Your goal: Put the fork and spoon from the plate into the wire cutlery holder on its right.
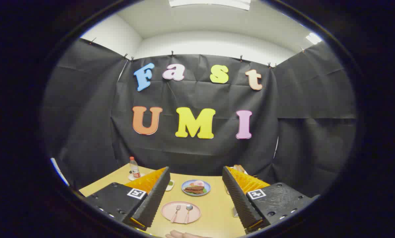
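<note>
Your gripper [196, 198] is wide open, nothing between the fingers, hovering above the wooden table [217, 211]. Landmark: the pink plate [181, 212], sitting in the gap between your fingers. The fork [176, 213] lies on the plate's left half, the spoon [188, 212] just to its right, both flat with handles pointing back towards you and heads away. Past the plate, further from you, there's a blue plate [196, 187] with food on it. Far left of the pink plate, near the table's back edge, a small bottle [134, 168] stands upright. The wire cutlery holder [234, 211] is right of the plate, mostly hidden behind your right finger, so I can't tell its shape or contents. Part of a hand [184, 235] shows at the near table edge, just below the plate.
</note>
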The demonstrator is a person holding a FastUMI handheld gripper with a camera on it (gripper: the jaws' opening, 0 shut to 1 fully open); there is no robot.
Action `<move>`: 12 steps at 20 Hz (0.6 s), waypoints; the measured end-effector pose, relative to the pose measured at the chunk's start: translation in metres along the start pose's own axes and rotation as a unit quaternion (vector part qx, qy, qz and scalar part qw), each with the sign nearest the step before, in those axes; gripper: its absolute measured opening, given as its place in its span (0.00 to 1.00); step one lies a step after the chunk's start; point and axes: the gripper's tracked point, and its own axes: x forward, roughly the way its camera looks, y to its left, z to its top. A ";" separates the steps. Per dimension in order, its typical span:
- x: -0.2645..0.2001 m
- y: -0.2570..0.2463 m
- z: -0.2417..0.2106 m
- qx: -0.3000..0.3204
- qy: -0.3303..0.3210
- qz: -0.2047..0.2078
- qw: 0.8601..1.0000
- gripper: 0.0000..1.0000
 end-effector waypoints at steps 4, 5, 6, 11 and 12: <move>0.005 -0.001 -0.002 0.002 0.008 -0.001 1.000 0.95; 0.006 -0.005 -0.005 0.002 0.014 -0.006 1.000 0.95; 0.007 -0.005 -0.008 0.003 0.019 -0.004 1.000 0.95; 0.017 -0.012 -0.028 0.009 0.038 -0.013 0.999 0.95; 0.019 -0.014 -0.033 0.009 0.041 -0.013 0.999 0.95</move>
